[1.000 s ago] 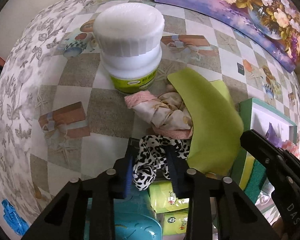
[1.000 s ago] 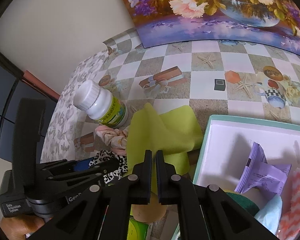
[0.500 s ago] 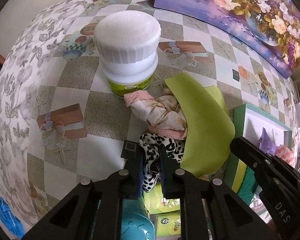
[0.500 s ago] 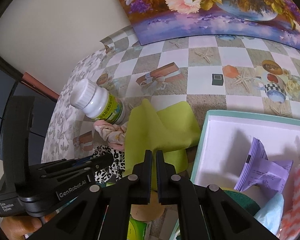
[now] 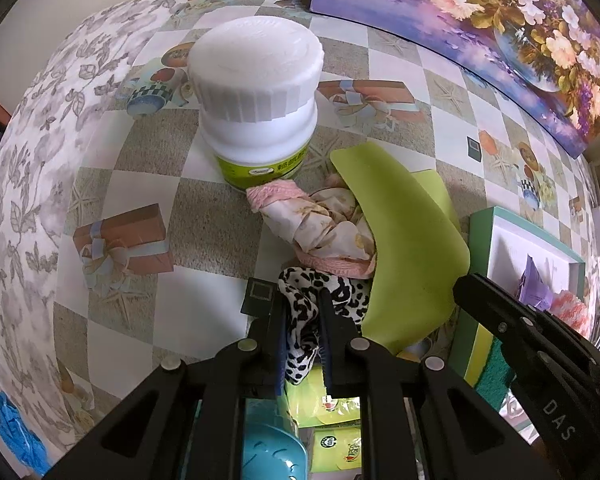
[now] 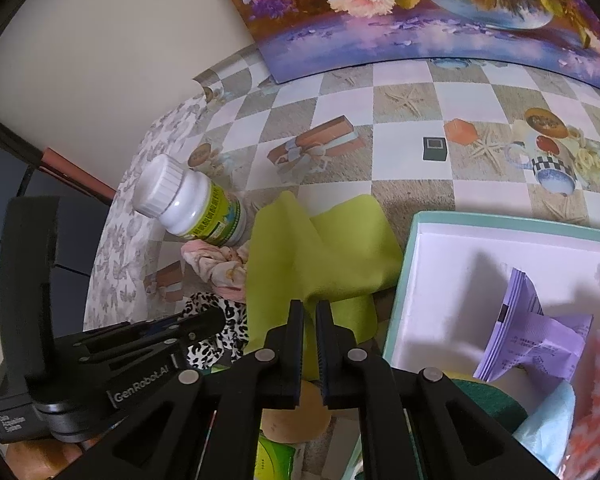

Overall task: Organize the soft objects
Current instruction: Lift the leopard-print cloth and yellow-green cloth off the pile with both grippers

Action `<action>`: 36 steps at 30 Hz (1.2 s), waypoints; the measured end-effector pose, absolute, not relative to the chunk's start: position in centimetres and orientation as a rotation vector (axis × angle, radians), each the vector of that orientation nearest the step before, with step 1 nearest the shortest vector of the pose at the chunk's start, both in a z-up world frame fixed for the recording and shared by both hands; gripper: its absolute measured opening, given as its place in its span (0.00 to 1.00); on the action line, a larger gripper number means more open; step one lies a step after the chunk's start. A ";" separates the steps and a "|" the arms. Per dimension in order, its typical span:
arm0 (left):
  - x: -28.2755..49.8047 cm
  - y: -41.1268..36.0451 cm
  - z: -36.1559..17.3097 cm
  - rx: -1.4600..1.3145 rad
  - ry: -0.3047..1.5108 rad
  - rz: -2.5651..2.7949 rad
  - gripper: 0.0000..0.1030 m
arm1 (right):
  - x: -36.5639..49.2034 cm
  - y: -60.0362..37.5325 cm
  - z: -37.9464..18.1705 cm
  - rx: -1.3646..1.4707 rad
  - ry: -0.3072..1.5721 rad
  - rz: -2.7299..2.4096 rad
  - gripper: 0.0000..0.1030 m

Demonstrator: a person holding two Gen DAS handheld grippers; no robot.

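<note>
My left gripper (image 5: 302, 322) is black with blue pads, and the scrunchie (image 5: 300, 320) in it is white with black leopard spots. Above that in the frame is a pink and cream floral scrunchie (image 5: 320, 228), and right of it a plain lime green cloth (image 5: 404, 248). The bottle (image 5: 256, 92) at upper centre is white with a green label. The counter (image 5: 140, 168) cover is grey and white checks with brown gift boxes and starfish. The box (image 6: 500, 224) has a teal rim and white inside, with a lilac packet (image 6: 532, 344) in it.
</note>
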State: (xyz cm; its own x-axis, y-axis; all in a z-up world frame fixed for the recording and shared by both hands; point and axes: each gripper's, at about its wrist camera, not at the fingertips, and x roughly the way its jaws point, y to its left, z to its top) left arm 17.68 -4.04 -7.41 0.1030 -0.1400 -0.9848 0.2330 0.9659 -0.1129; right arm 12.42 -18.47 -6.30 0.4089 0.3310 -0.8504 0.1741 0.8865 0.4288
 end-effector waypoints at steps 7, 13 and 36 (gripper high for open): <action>17.7 -4.1 -7.5 0.079 1.444 -0.274 0.14 | 12.5 -18.1 -6.7 0.488 1.168 0.101 0.31; 17.7 -4.1 -7.5 0.076 1.445 -0.272 0.14 | 12.8 -17.9 -7.4 0.493 1.177 0.103 0.31; 17.6 -3.8 -7.1 0.064 1.426 -0.282 0.14 | 12.6 -17.5 -7.3 0.494 1.136 0.130 0.02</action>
State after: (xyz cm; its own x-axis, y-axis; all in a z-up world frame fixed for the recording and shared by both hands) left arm 17.65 -3.75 -7.06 0.1171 -0.1545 -0.9810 0.2308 0.9650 -0.1244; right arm 12.56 -17.54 -7.33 0.4270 0.3445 -0.8360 0.1472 0.8858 0.4402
